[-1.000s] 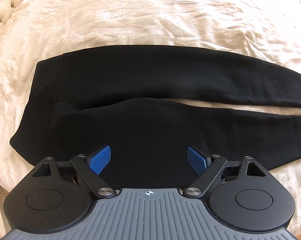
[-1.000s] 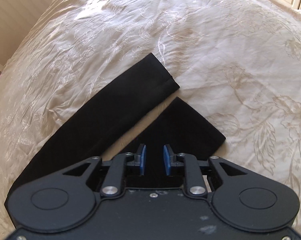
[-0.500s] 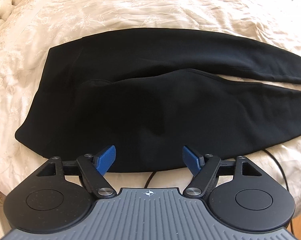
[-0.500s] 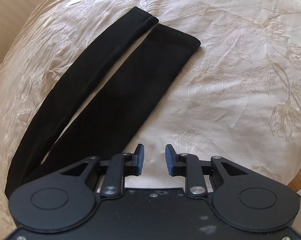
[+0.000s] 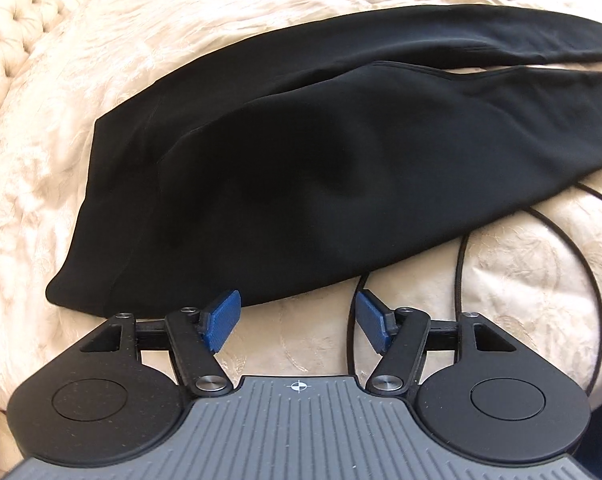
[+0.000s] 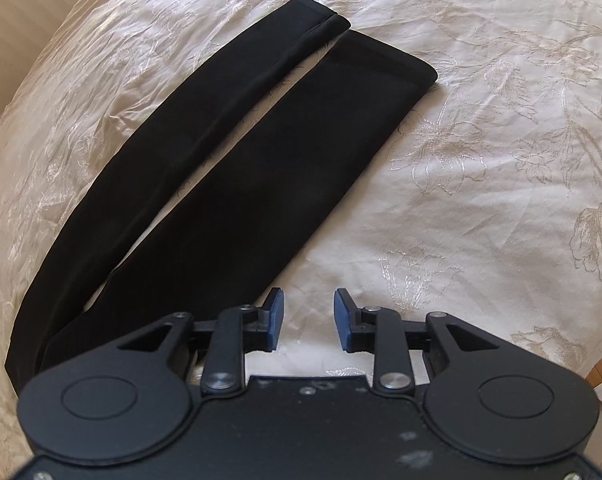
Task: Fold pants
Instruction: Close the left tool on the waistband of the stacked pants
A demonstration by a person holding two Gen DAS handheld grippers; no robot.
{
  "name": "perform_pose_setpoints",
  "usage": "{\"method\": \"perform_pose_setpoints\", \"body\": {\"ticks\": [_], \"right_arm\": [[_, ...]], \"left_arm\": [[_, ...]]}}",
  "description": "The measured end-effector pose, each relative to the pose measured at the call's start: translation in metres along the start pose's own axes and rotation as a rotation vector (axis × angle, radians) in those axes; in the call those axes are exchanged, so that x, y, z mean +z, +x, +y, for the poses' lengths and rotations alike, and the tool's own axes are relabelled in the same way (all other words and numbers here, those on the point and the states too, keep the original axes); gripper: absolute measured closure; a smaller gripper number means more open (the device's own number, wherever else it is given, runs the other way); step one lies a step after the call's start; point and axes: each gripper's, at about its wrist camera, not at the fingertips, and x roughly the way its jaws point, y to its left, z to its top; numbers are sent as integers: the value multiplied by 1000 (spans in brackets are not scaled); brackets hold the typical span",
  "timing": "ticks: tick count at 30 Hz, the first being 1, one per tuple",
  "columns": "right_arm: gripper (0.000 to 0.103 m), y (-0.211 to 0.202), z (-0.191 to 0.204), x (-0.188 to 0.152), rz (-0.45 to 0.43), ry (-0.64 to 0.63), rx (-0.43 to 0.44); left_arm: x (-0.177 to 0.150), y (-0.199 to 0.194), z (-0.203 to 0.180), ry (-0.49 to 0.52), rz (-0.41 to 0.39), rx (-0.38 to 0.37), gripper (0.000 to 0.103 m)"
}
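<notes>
The left gripper point(image 5: 297, 318) has just been closing, with nothing between its blue pads point(image 5: 221, 318). Black pants point(image 5: 321, 160) lie just ahead on the bed point(image 5: 41, 152).

Both hand-held grippers back off the pants point(image 5: 341, 152) to its near edge, left point(image 5: 299, 314) narrower, right point(image 6: 309, 312) wider.

A bed point(image 6: 501, 128) under a cream floral-embroidered cover carries black pants point(image 5: 321, 168) laid flat, the two legs point(image 6: 229, 168) side by side with cuffs nearly level. A thin black cable point(image 5: 461, 256) loops just beside the pants' upper part.
</notes>
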Motion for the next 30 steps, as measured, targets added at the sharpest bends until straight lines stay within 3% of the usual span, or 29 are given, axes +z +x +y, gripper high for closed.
{"method": "perform_pose_setpoints", "body": {"ticks": [4, 8, 12, 19, 26, 30], "right_arm": [[71, 8, 3, 8, 14, 8, -1], [71, 14, 4, 15, 22, 4, -5], [71, 21, -1, 25, 30, 22, -10], [70, 31, -16, 47, 43, 88, -12], [70, 30, -19, 55, 44, 82, -7], [70, 27, -19, 49, 48, 82, -9]], "left_arm": [[0, 10, -16, 112, -9, 39, 40], [7, 19, -18, 111, -7, 86, 41], [16, 23, -11, 95, -11, 37, 53], [6, 3, -20, 216, -72, 19, 53], [-12, -16, 7, 104, -84, -4, 53], [-17, -10, 10, 122, -67, 28, 53]]}}
